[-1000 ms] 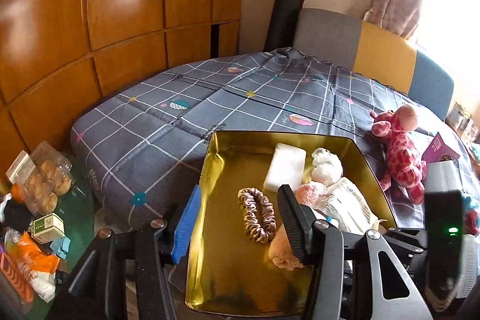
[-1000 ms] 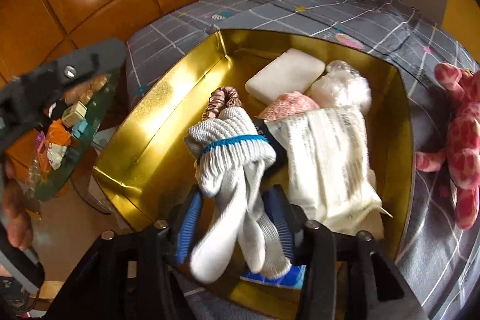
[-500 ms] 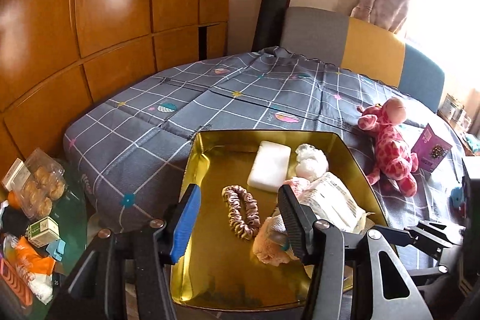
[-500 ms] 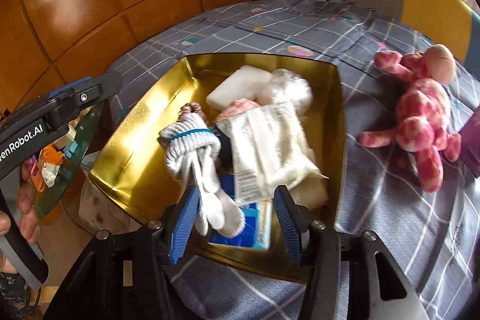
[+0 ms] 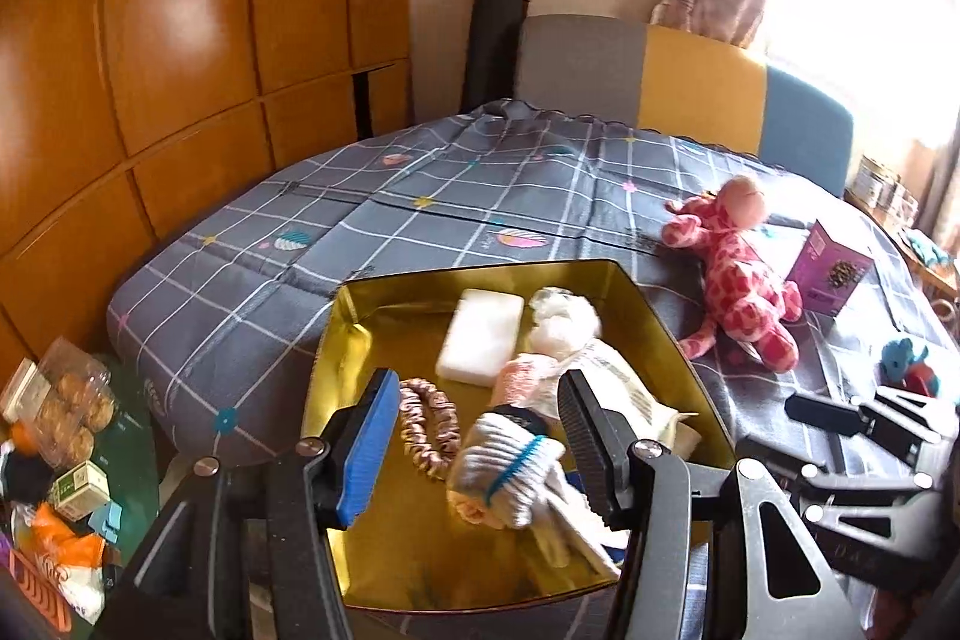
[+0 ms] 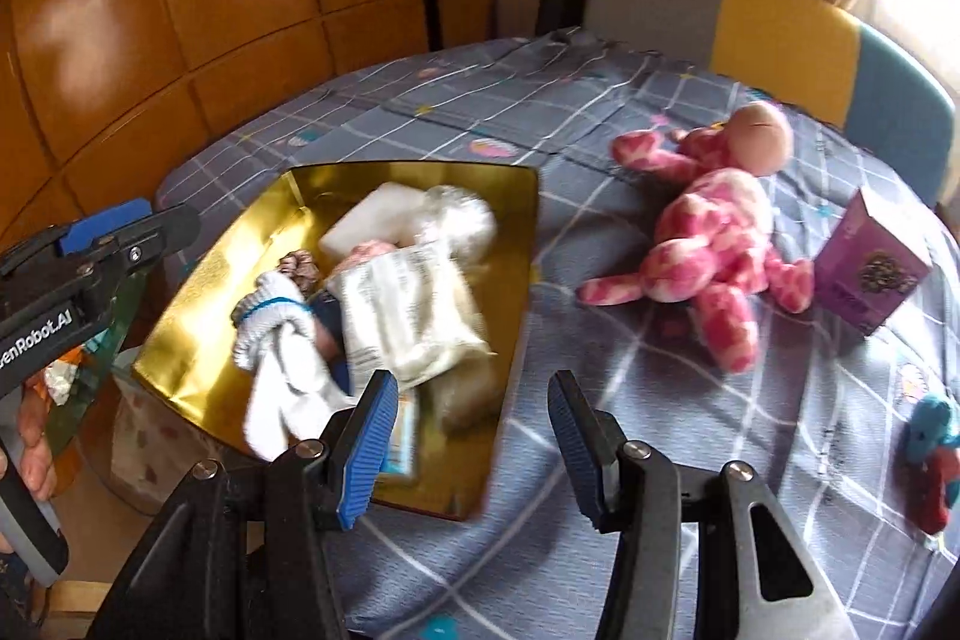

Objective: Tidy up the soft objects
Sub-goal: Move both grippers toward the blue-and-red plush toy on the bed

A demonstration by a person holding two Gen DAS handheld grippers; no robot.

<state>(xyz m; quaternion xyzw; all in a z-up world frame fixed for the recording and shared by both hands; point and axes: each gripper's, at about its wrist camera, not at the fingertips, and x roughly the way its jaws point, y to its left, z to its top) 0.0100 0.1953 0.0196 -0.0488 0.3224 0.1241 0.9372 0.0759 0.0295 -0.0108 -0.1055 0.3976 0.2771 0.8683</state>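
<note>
Socks (image 6: 282,340), white and rolled with a blue stripe, lie in the gold tray (image 6: 198,298) on the bed (image 6: 600,340) beside a white packet (image 6: 408,316), while both the left hand-held gripper (image 5: 474,454) and right hand-held gripper (image 6: 471,436) hover released, grasping nothing.

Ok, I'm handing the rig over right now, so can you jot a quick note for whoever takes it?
Left gripper: open, empty, over the gold tray.
Right gripper: open, empty, over the checked cover beside the tray.
Done: white socks, scrunchie, white pad, packaged cloth and other soft bits lie in the tray.
Left: pink plush giraffe and small blue-and-red toy lie on the cover outside the tray. The purple box beside the giraffe looks rigid, so probably leave it.
</note>
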